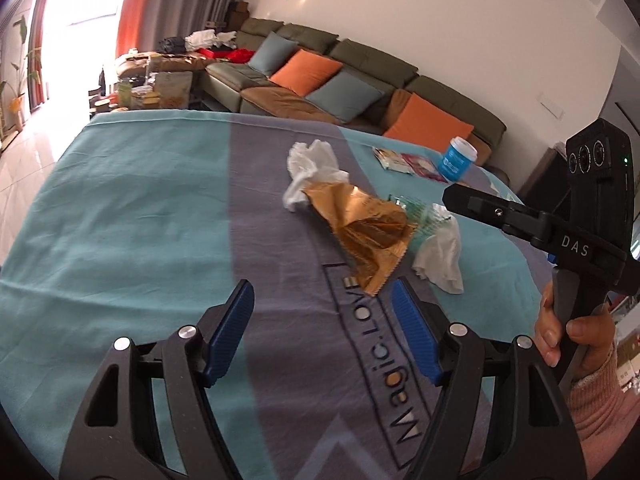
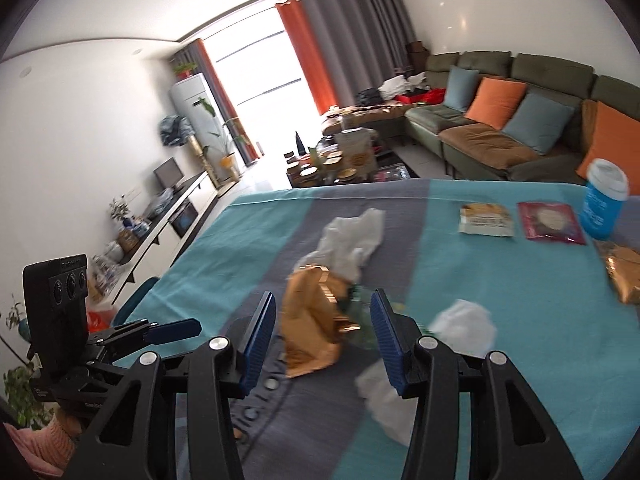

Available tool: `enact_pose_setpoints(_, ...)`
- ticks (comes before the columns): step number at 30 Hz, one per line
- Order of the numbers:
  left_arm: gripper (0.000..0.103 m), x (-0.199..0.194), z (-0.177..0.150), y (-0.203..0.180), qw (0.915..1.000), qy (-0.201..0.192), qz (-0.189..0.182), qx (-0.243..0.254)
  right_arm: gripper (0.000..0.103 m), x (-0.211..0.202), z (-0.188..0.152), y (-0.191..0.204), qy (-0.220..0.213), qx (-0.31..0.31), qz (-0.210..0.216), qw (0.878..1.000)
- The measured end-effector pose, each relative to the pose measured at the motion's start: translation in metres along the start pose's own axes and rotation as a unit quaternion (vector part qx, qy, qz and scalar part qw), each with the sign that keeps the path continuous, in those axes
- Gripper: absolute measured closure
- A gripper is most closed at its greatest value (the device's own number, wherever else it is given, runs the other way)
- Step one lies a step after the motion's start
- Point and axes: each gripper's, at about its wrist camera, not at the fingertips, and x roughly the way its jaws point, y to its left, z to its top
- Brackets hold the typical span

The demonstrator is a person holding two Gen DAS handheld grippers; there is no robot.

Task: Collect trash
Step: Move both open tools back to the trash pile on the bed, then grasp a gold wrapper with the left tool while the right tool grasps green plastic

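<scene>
Both tongs spread, empty: left tongs and right tongs approaching the gold wrapper mid-tabletop. White tissues touch it either side. Likely next: straddle wrapper, then pinch.

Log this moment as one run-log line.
left tool: open, empty | right tool: open, empty | gold wrapper: on cloth, ungrasped | tissues: beside wrapper

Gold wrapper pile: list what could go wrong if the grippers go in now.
The gold wrapper overlaps a white tissue and clear plastic, so one pinch may lift only part of the pile. Both the left gripper and right gripper are open and aimed at that same pile, so they could collide. Pads might also snag the tablecloth.
</scene>
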Motion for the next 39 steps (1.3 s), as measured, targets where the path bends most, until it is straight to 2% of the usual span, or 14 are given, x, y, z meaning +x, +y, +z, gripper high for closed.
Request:
enact_pose_setpoints(7,0.036,0.043,0.014,-0.013,0.9992,0.035,-0.021,-0.001,0.056,0.005,-0.004,-0.028,0.004,0.01,-0.014,1.0)
enact_pose_setpoints(20,0.046,0.081,0.031,-0.014,0.9957,0.079,-0.042,-0.025,0.056,0.022,-0.005,-0.031,0.035,-0.008,-0.015,0.999)
enact_pose_setpoints(23,0.055,0.087,0.035,-0.013,0.9949,0.083,-0.048,-0.03,0.056,0.024,-0.006,-0.031,0.039,-0.014,-0.016,0.999)
enact_pose_setpoints(25,0.069,0.09,0.034,-0.013,0.9944,0.087,-0.05,-0.032,0.057,0.025,-0.006,-0.033,0.042,-0.015,-0.015,0.999)
enact_pose_setpoints(26,0.072,0.09,0.034,-0.013,0.9943,0.089,-0.05,-0.032,0.058,0.025,-0.006,-0.033,0.043,-0.016,-0.016,0.999)
enact_pose_setpoints(28,0.086,0.092,0.033,-0.012,0.9943,0.09,-0.048,-0.032,0.062,0.026,-0.007,-0.034,0.046,-0.016,-0.015,0.999)
enact_pose_setpoints(35,0.096,0.088,0.031,-0.014,0.9956,0.081,-0.043,-0.02,0.072,0.029,-0.009,-0.033,0.059,-0.027,-0.02,0.998)
enact_pose_setpoints(37,0.096,0.084,0.03,-0.014,0.9958,0.078,-0.044,-0.019,0.082,0.028,-0.009,-0.033,0.06,-0.029,-0.021,0.998)
enact_pose_setpoints(39,0.096,0.078,0.028,-0.014,0.9963,0.073,-0.043,-0.017,0.084,0.028,-0.009,-0.033,0.06,-0.03,-0.022,0.997)
